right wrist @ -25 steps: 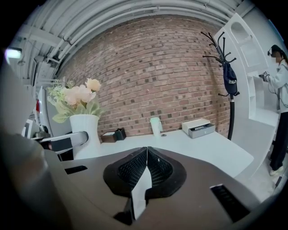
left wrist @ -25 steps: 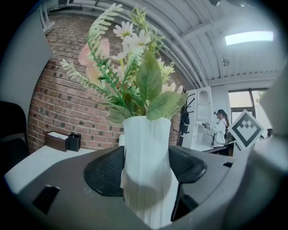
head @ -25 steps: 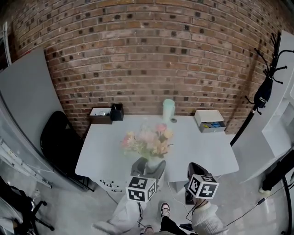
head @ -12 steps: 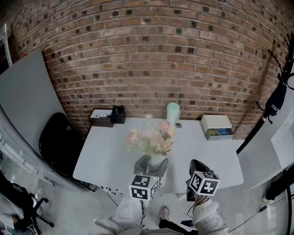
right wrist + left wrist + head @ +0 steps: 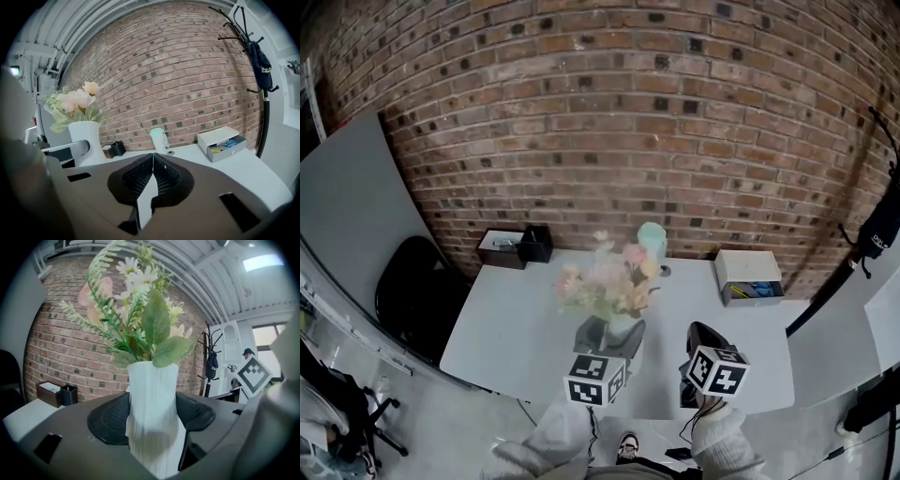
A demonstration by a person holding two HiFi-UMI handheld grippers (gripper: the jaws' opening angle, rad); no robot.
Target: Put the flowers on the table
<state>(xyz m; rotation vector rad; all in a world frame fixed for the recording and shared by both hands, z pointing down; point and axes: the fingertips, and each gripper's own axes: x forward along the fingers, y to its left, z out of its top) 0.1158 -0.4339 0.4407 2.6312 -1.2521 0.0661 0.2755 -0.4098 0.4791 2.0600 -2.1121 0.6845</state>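
A white ribbed vase with pale pink and cream flowers is clamped between the jaws of my left gripper, which is shut on it. In the head view the bouquet hangs over the near part of the white table. From the right gripper view the vase and flowers show at the left. My right gripper is shut with nothing in it, its pads pressed together, held over the table's near right part.
Along the brick wall stand a brown box and black cup, a mint container and a white drawer box. A black chair is left of the table. A coat rack stands right.
The view has moved forward: the table sits lower and nearer in the frame. Both grippers, with the vase, are now over the tabletop rather than at its front edge.
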